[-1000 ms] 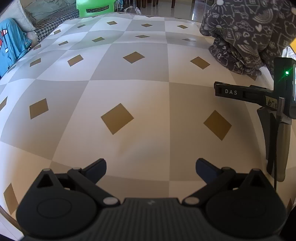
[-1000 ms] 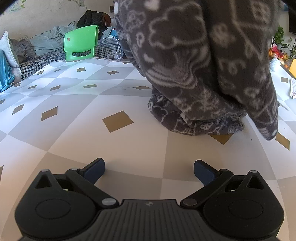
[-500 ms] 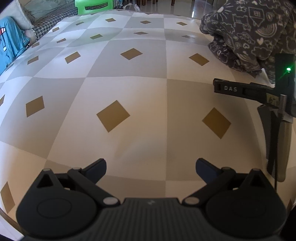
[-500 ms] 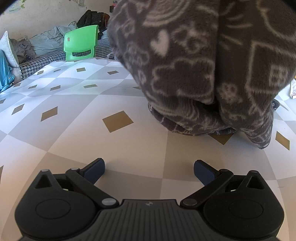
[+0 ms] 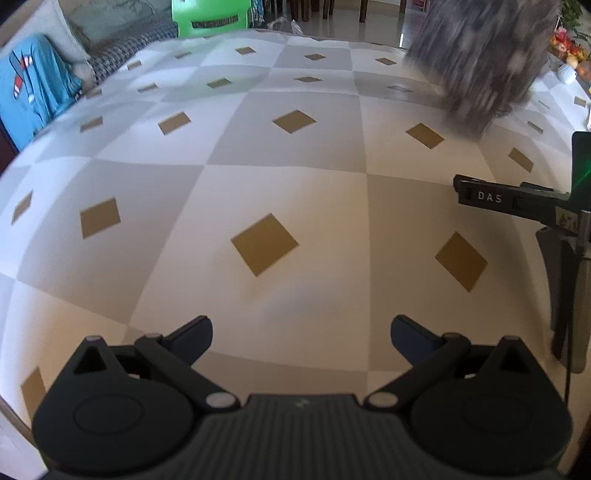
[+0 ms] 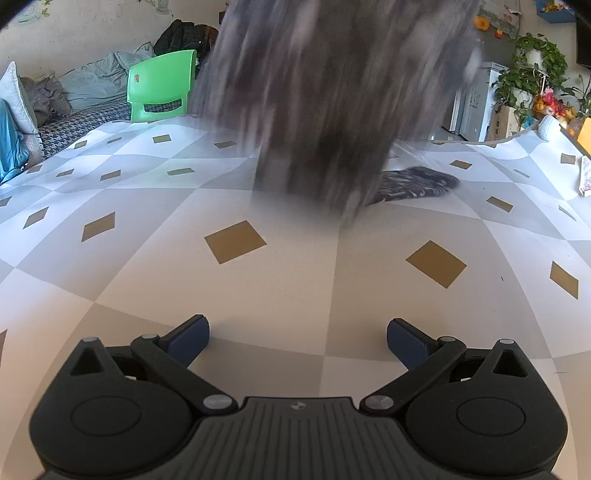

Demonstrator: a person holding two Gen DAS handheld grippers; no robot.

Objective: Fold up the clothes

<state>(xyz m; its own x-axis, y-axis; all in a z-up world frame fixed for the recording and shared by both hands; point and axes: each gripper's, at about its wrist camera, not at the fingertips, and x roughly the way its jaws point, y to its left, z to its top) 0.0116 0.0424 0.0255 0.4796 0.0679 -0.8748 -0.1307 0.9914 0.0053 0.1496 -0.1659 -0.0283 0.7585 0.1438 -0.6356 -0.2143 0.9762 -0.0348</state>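
Left wrist view first. Left gripper (image 5: 301,328) low over the checked tablecloth (image 5: 288,177), fingers spread wide, nothing between the blue pads (image 5: 195,334). Far off at upper right, the grey patterned garment (image 5: 480,55), smeared by motion blur, hanging up off the cloth with its long axis running roughly top to bottom and its lower end pointing down at the table. Well apart from this gripper. At the right edge, the right gripper (image 5: 517,201), seen side-on, "DAS" lettered on its bar and a green light above; open or closed impossible to judge from this angle. Green chair (image 5: 210,18) beyond the far table edge, blue clothing (image 5: 33,92) at far left.

Over to the right wrist view. Right gripper (image 6: 297,338) also spread wide, empty, just above the tablecloth (image 6: 147,277). Straight ahead and filling the upper middle, the garment (image 6: 332,92), heavily blurred, streaks running vertically, long axis upright, bottom edge hanging close above the cloth. Behind it, a dark bit of fabric (image 6: 417,184) lying flat on the table, stretching rightward; same garment or not, hard to tell. Green chair (image 6: 160,86) at upper left, potted plants (image 6: 535,70) at upper right.
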